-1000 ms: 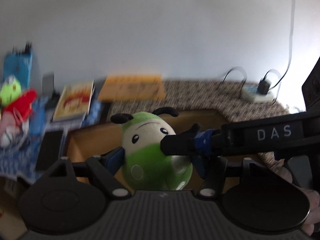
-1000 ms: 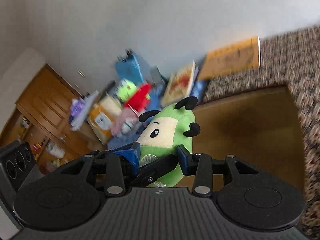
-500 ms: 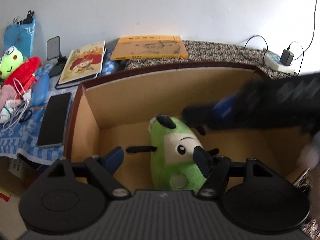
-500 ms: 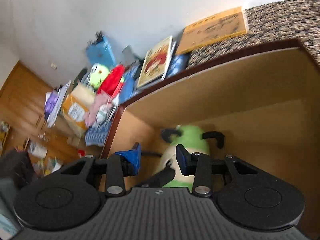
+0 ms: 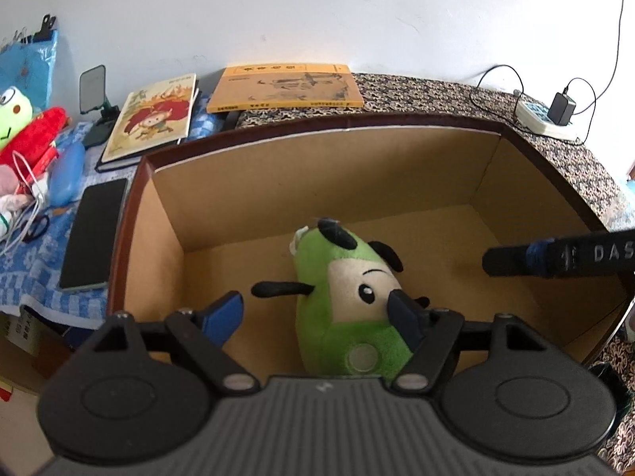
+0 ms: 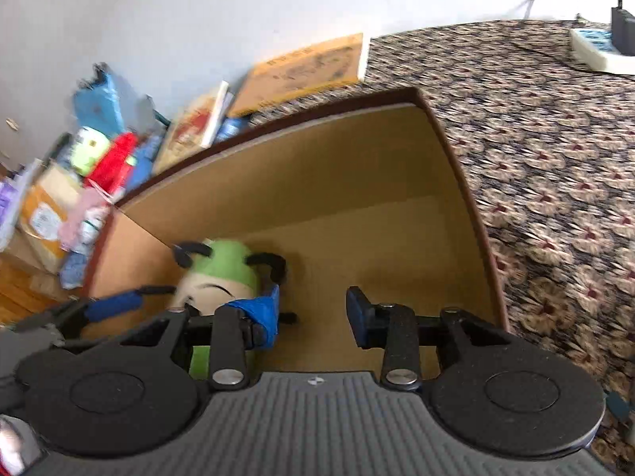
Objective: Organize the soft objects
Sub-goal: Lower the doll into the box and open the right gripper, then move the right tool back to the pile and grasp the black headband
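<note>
A green plush bug (image 5: 349,297) with black antennae lies on its side on the floor of an open cardboard box (image 5: 325,146). My left gripper (image 5: 317,313) is open above the box, its fingers spread to either side of the toy and not touching it. My right gripper (image 6: 313,313) is open and empty over the box, to the right of the toy (image 6: 222,273). One right finger shows in the left wrist view (image 5: 516,261). More soft toys, a green frog (image 5: 12,113) and a red plush (image 5: 35,131), lie at the far left.
Two books (image 5: 154,115) (image 5: 285,87) and a phone (image 5: 95,234) lie beside the box on a blue cloth. A power strip with charger (image 5: 551,115) sits at the back right on the patterned cover (image 6: 555,139). A wall stands behind.
Both grippers held the green plush above the box a second ago. It now lies inside the box, both grippers have opened, and the right one has drawn away to the right.
</note>
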`<act>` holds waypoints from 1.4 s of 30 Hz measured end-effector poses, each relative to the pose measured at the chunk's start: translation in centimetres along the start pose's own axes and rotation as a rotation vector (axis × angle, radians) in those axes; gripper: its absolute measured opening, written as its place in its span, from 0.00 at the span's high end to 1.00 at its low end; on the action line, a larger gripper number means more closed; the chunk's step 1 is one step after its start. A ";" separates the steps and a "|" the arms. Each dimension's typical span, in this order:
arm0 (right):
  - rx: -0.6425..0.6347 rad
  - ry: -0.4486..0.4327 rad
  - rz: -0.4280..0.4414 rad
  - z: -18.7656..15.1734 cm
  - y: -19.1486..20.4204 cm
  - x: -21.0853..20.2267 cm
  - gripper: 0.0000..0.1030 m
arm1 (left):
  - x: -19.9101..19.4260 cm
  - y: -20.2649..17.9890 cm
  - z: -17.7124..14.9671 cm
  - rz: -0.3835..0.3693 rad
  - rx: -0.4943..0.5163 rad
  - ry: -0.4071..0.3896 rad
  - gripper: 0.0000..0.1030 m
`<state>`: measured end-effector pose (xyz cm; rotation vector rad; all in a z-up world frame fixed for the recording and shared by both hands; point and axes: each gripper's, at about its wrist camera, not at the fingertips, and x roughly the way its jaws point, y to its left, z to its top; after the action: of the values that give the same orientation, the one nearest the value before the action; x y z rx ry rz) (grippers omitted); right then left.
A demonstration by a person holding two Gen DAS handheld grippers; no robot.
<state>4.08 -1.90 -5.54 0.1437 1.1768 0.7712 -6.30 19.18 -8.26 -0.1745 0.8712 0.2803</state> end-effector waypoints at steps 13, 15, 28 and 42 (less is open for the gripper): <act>0.146 -0.023 0.033 -2.8 -2.0 -3.9 0.80 | -1.1 -2.5 -0.9 -0.017 0.072 -0.012 0.29; 0.132 -0.088 0.076 -2.8 -2.0 -5.4 0.80 | -1.5 -3.0 -0.7 0.002 0.089 -0.018 0.29; -0.066 -0.382 0.068 -4.9 -2.5 -11.9 0.76 | -9.0 -6.9 0.4 0.049 0.047 -0.135 0.29; -0.112 -0.351 0.093 -7.8 -9.0 -16.2 0.75 | -12.1 -15.9 -3.1 0.042 0.059 -0.109 0.29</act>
<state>-1.14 -20.66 -0.53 0.2323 0.7975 0.8529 -10.99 1.22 -0.23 -0.0853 0.7747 0.3001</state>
